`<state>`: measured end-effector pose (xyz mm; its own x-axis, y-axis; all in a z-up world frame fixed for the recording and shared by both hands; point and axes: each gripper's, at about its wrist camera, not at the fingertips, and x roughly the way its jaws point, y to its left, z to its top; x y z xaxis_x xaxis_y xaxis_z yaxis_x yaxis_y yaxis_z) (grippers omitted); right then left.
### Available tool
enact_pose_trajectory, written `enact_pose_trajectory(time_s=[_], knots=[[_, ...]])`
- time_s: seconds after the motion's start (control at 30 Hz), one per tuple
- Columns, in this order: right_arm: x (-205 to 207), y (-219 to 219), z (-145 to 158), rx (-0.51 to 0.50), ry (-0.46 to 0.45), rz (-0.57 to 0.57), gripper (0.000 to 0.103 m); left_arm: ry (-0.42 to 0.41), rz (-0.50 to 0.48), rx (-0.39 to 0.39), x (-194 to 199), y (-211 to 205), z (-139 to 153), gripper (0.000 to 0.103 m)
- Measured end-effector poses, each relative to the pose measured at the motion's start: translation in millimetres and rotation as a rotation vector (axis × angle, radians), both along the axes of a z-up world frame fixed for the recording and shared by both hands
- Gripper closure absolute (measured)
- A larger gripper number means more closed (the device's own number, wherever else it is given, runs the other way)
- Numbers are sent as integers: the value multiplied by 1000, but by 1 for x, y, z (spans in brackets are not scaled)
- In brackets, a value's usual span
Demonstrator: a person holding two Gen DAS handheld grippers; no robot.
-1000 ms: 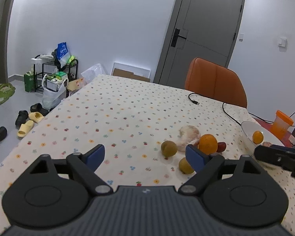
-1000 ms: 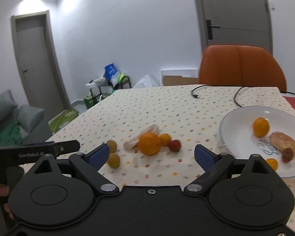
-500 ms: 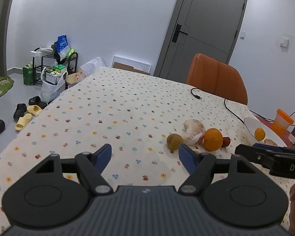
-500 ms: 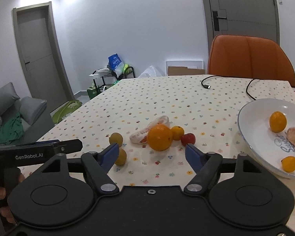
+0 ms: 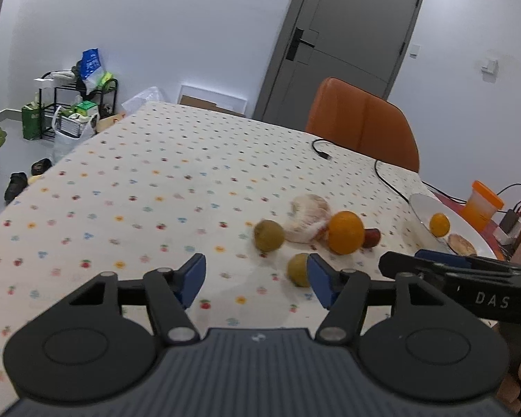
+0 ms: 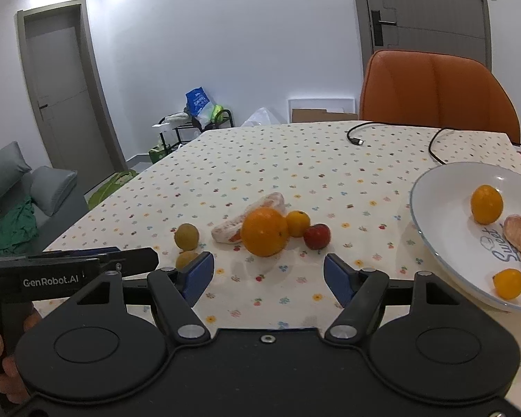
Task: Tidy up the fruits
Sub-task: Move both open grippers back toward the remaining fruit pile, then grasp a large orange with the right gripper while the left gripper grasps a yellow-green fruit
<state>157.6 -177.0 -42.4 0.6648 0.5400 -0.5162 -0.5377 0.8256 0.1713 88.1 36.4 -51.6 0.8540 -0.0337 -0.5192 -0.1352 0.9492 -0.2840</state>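
Both claws gape empty over a dotted tablecloth [image 6: 295,160] facing grey doors [image 5: 347,45].

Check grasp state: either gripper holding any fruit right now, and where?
Nothing held. The left gripper and right gripper are both open, with only tablecloth between the fingers. The big orange lies loose on the table.

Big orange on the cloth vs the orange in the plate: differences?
The big orange looks larger than the plate orange. The big orange sits on the tablecloth, touching a peeled segment and a smaller orange fruit; the plate orange stands alone inside the white plate. Both are round, orange and ungripped.
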Motion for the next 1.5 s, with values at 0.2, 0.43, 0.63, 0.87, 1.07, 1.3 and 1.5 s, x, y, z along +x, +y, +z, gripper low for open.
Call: enact_pose_trajectory(time_s=[0.2, 0.43, 0.63, 0.87, 1.07, 1.3, 1.5], knots=[[2, -10, -4, 4, 8, -16, 34, -1, -32, -6, 6, -12, 0, 42], [4, -13, -4, 7, 6, -16, 34, 39, -60, -31, 17, -19, -10, 56], [6, -9, -5, -5, 4, -3, 34, 31, -62, -59, 25, -17, -12, 79], [15, 4, -5, -19, 12, 13, 50, 39, -32, -52, 26, -12, -9, 81], [21, 18, -6, -26, 16, 32, 51, 32, 7, -46, 23, -1, -6, 81], [28, 29, -8, -45, 18, 36, 51, 24, 51, -46, 23, 9, -4, 81], [35, 36, -10, -60, 21, 41, 51, 22, 73, -38, 25, 14, -5, 81]])
